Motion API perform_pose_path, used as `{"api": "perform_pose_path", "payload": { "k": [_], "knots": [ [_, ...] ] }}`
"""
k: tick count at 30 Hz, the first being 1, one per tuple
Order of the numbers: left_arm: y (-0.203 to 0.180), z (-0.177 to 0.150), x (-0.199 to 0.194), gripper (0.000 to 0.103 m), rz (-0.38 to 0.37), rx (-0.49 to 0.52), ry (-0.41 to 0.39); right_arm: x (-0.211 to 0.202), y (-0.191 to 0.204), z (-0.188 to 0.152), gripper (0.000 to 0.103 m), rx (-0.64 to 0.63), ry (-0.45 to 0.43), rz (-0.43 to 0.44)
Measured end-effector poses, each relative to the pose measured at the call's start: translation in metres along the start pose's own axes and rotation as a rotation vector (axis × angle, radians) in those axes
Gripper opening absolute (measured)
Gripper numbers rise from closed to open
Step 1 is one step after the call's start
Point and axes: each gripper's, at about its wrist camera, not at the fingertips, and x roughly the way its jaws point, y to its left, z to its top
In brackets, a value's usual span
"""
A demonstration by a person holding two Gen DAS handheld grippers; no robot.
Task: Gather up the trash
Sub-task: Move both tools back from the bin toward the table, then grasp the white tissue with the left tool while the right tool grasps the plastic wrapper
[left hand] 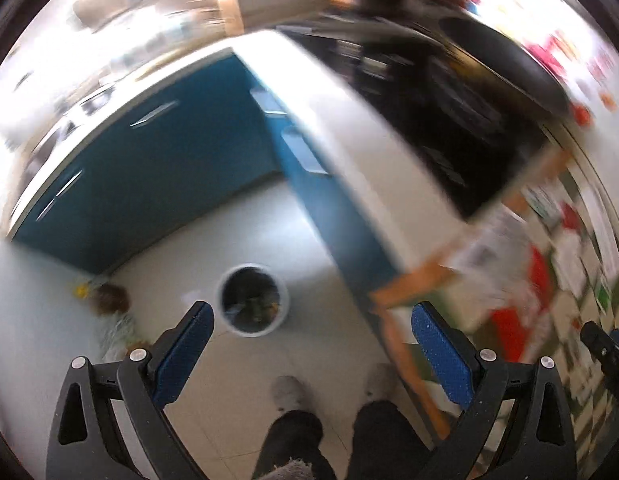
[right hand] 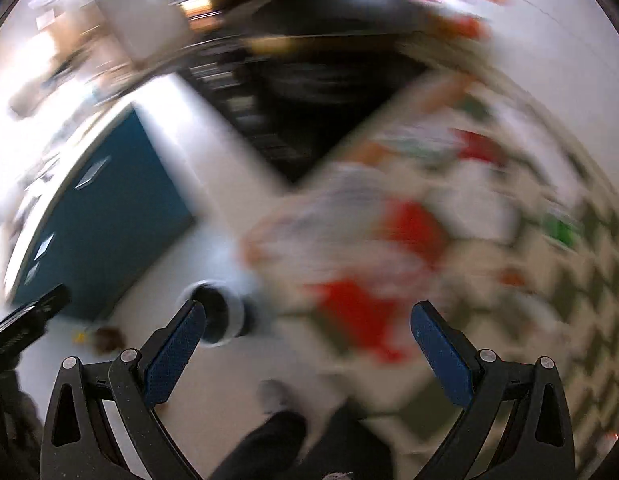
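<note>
A white round bin (left hand: 253,300) with a dark inside and some trash in it stands on the pale floor, just beyond my left gripper (left hand: 311,314), which is open and holds nothing. The same bin (right hand: 223,312) shows beside the left finger of my right gripper (right hand: 307,316), also open with nothing between its blue pads. A table with a checked cloth (right hand: 569,264) carries blurred red and white wrappers (right hand: 369,264), under and ahead of the right gripper. In the left wrist view those wrappers (left hand: 521,292) lie at the right.
Blue cabinets (left hand: 157,184) and a white counter (left hand: 349,128) lie ahead. A brown object and a yellow bit (left hand: 105,298) sit on the floor by the wall. The person's legs and grey slippers (left hand: 289,394) stand below. Both views are motion-blurred.
</note>
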Motion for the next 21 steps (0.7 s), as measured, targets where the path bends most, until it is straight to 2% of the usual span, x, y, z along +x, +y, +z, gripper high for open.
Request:
{"api": "perform_pose_path", "payload": {
  "k": [3, 6, 8, 10, 11, 15, 16, 17, 18, 19, 21],
  "knots": [
    [-0.085, 0.000, 0.021, 0.101, -0.012, 0.120, 0.045, 0.038, -0.094, 0.004, 0.103, 0.087, 0.092, -0.112],
    [-0.157, -0.003, 0.039, 0.101, 0.001, 0.229, 0.076, 0.083, -0.161, -0.001, 0.103, 0.146, 0.198, -0.172],
    [-0.191, -0.005, 0.047, 0.101, 0.006, 0.275, 0.093, 0.109, -0.184, -0.010, 0.103, 0.188, 0.265, -0.173],
    [-0.217, -0.006, 0.054, 0.101, 0.014, 0.313, 0.105, 0.127, -0.205, -0.016, 0.096, 0.253, 0.309, -0.153],
    [-0.229, -0.006, 0.057, 0.101, 0.016, 0.329, 0.111, 0.127, -0.217, -0.018, 0.098, 0.311, 0.287, -0.110],
    [-0.258, -0.005, 0.065, 0.101, 0.025, 0.357, 0.121, 0.118, -0.224, -0.021, 0.090, 0.326, 0.213, -0.141],
    [-0.265, -0.004, 0.066, 0.101, 0.030, 0.364, 0.120, 0.111, -0.227, -0.023, 0.085, 0.320, 0.173, -0.147],
    [-0.271, -0.003, 0.067, 0.101, 0.035, 0.372, 0.116, 0.105, -0.228, -0.023, 0.062, 0.310, 0.142, -0.150],
    [-0.277, -0.001, 0.068, 0.101, 0.040, 0.380, 0.111, 0.098, -0.234, -0.023, 0.018, 0.310, 0.115, -0.147],
    [-0.281, 0.001, 0.069, 0.101, 0.042, 0.385, 0.111, 0.096, -0.244, -0.023, 0.006, 0.342, 0.118, -0.098],
    [-0.294, 0.005, 0.074, 0.101, 0.041, 0.396, 0.116, 0.092, -0.267, -0.024, 0.005, 0.407, 0.110, -0.042]
  ]
}}
